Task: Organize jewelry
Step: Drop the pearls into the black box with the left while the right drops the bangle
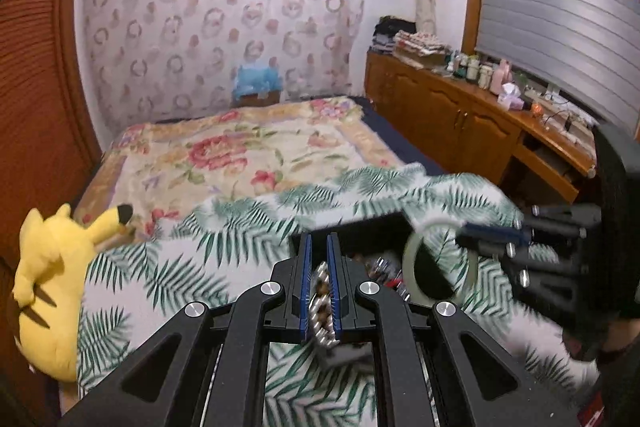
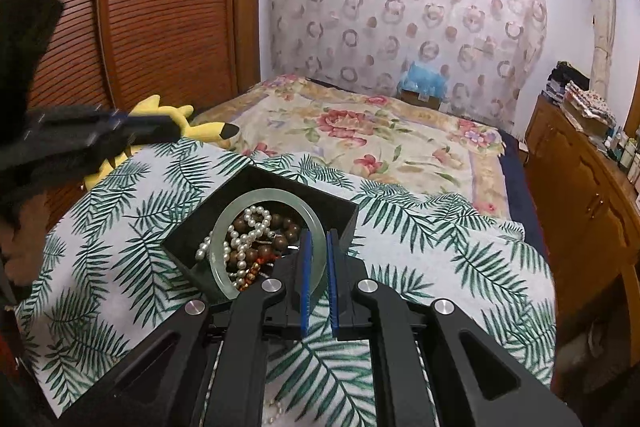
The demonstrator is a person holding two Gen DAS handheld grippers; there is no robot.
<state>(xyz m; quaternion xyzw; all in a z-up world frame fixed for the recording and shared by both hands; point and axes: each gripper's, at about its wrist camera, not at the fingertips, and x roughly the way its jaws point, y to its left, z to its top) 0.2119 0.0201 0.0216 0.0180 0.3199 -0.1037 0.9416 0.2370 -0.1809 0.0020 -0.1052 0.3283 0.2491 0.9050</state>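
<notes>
At the far left, a yellow plush toy with black-tipped ears (image 1: 52,287) lies on the edge of the bed, against the brown slatted wardrobe door (image 2: 160,7). Beside it spreads a white cloth printed with green palm leaves (image 2: 120,227), and behind that a cream blanket with red flowers (image 1: 240,151).

The left gripper (image 1: 320,287) has its blue pads nearly together, and they clamp a silver metal link bracelet (image 1: 322,303), which hangs between them above the leaf cloth.

A little to the right stands the open black jewelry box (image 2: 340,211) on the leaf cloth. Inside it lie a white pearl string (image 2: 248,239) and brown wooden beads (image 2: 288,231).

The right gripper (image 2: 318,279) is also almost closed, and it grips the near rim of a pale green jade bangle (image 2: 224,223), held just over the box.

At the far right, a brown wooden cabinet (image 1: 460,119) runs along the wall and carries small bottles.
</notes>
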